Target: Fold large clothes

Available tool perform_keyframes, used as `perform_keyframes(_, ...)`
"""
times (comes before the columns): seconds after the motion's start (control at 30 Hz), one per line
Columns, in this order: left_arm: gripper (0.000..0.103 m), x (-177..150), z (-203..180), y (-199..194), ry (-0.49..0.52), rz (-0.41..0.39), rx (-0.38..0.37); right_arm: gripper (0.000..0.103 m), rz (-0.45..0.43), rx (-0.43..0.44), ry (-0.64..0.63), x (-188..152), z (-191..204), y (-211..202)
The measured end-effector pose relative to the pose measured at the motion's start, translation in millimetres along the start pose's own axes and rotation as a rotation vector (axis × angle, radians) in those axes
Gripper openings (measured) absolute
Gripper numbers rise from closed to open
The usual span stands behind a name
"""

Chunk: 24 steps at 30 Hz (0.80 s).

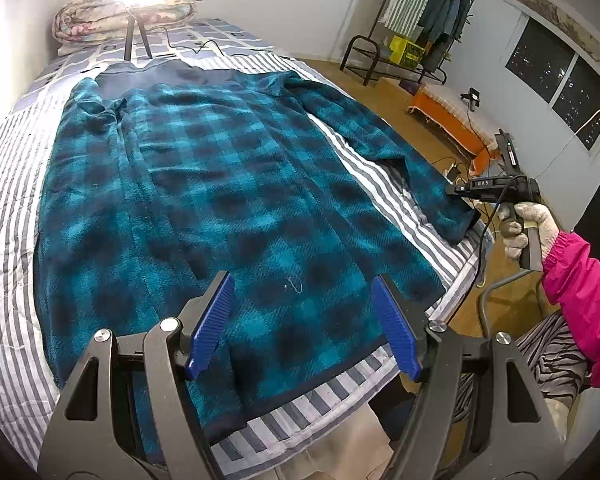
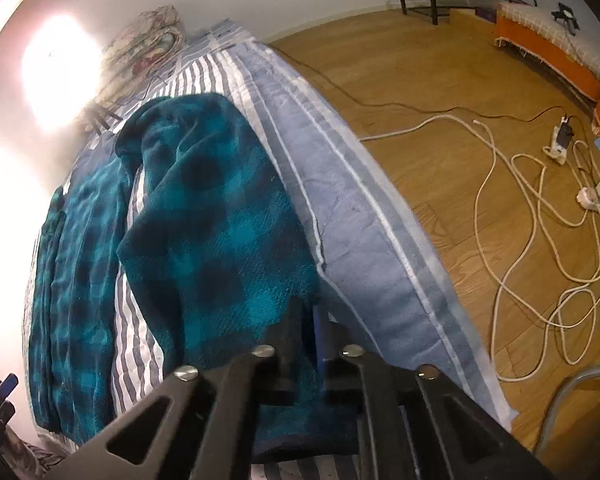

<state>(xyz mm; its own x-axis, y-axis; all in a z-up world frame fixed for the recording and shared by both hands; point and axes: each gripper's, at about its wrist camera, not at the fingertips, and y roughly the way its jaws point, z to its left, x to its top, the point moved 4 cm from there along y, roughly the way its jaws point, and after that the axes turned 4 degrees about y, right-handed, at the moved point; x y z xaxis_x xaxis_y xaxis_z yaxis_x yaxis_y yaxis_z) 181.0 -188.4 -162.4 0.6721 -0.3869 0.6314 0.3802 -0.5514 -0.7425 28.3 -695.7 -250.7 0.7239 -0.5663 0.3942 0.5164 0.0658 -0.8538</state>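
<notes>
While spread over the bed [image 1: 4,208], plaid robe [image 1: 220,184]: sleeve [image 2: 220,216] in right jaws, left jaws wide.

The right gripper [image 2: 314,320] is clamped on the cuff of the plaid sleeve [image 2: 216,220], which lies along the bed [image 2: 372,240] edge. Beside the bed, white cables [image 2: 540,216] sprawl across the wood floor [image 2: 420,92].

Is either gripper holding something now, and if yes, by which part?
The right gripper is shut on the plaid garment's sleeve, at its cuff end. The left gripper is open, holding nothing.
</notes>
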Motion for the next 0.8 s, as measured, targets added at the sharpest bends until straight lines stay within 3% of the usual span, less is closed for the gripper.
perform_keyframes(0.17, 0.073, -0.3, 1.2, -2.0, -0.003, -0.006, -0.001, 0.000, -0.072, 0.029, 0.017, 2.7, 6.4, -26.8)
perform_keyframes(0.33, 0.073, -0.5, 1.7, -3.0, -0.004, -0.007, 0.003, 0.000, -0.134, 0.129, -0.001, 1.7, 35.8, -60.9)
perform_keyframes(0.6, 0.073, -1.5, 14.2, -10.6, -0.050, -0.020, 0.007, 0.000, -0.191, 0.282, -0.241, -28.1, 144.0, -104.8)
perform_keyframes(0.8, 0.073, -4.7, 28.0, -19.6, -0.113, -0.040, 0.009, 0.000, -0.103, 0.356, -0.472, -68.2, 232.3, -93.9)
